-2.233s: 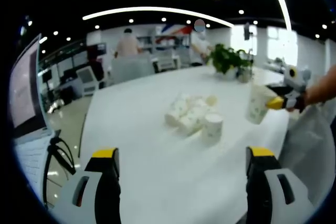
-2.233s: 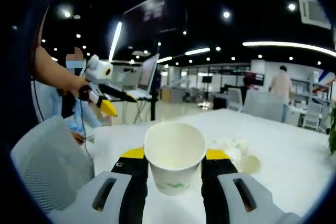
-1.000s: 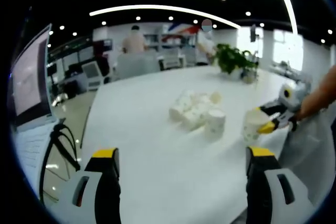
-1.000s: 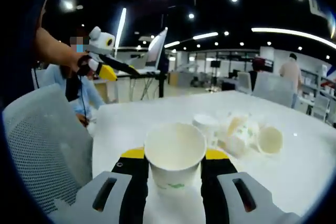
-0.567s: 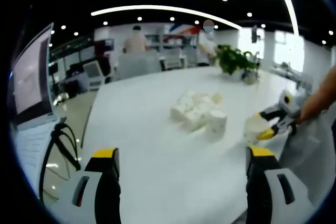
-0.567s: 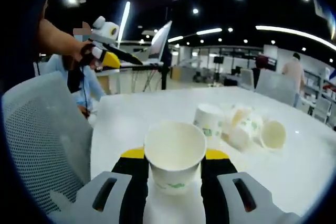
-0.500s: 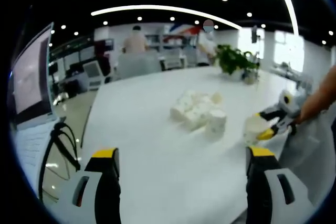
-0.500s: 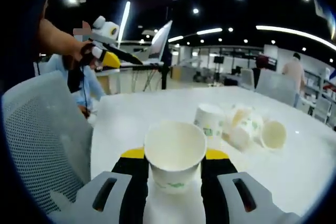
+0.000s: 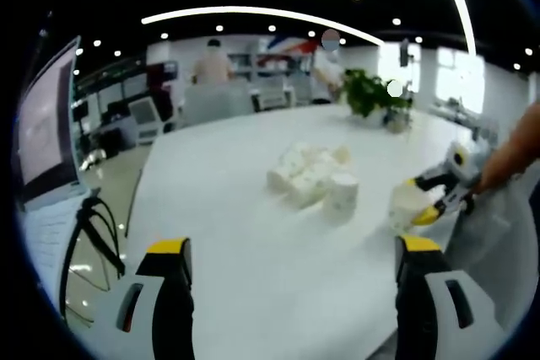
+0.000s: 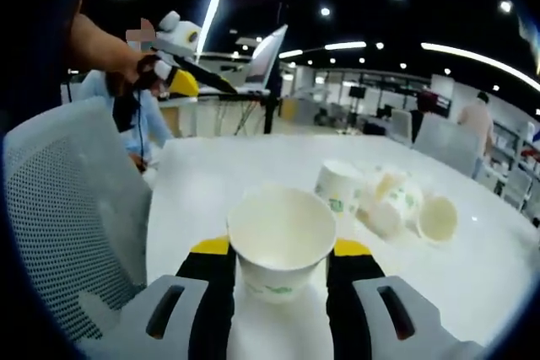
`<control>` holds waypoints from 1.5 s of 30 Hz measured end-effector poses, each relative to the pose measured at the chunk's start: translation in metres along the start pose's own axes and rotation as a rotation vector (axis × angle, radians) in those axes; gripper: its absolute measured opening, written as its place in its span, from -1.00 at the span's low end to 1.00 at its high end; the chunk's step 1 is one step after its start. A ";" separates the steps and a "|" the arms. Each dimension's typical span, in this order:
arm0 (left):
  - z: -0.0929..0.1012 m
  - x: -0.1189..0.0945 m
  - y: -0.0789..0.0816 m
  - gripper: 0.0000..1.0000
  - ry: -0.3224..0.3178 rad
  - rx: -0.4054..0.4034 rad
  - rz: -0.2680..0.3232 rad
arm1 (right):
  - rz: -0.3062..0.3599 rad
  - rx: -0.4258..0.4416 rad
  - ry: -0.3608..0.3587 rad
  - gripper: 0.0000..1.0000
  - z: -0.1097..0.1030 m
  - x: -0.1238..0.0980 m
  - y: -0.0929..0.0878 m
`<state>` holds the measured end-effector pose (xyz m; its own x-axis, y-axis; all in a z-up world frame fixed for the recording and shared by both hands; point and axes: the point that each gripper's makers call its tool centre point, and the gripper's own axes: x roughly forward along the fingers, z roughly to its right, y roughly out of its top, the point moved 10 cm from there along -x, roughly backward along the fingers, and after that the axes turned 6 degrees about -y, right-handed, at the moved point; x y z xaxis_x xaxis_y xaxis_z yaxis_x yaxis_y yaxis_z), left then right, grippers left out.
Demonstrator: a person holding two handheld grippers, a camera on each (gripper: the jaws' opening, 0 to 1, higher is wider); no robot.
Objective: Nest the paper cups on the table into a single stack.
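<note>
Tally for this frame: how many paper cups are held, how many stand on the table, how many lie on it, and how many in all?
Held cup in the right gripper: 1
Upright cup on the table: 1
Lying cups in a cluster: at least 3, too blurred to count exactly
Total: at least 5 cups

left gripper view faces the cup heap [image 9: 310,176] from afar; right gripper view [image 10: 388,200] sees it nearer.
</note>
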<state>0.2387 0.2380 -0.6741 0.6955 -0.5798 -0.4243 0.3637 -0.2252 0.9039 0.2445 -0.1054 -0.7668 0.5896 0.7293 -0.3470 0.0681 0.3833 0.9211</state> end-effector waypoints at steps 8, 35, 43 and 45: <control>0.003 0.001 0.001 0.97 -0.008 0.000 0.006 | -0.032 -0.011 -0.001 -0.22 0.001 -0.005 -0.003; 0.004 0.002 0.005 0.97 -0.019 0.008 0.008 | -0.019 0.017 -0.017 -0.23 0.005 -0.005 0.001; 0.005 0.004 0.005 0.97 -0.021 0.004 0.013 | -0.051 0.032 -0.011 -0.26 0.007 -0.009 -0.004; 0.006 0.005 0.004 0.97 -0.023 0.003 0.010 | -0.052 0.033 -0.009 -0.26 0.008 -0.010 -0.004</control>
<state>0.2398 0.2299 -0.6722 0.6849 -0.5998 -0.4138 0.3545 -0.2218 0.9084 0.2444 -0.1186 -0.7655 0.5914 0.7038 -0.3937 0.1252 0.4021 0.9070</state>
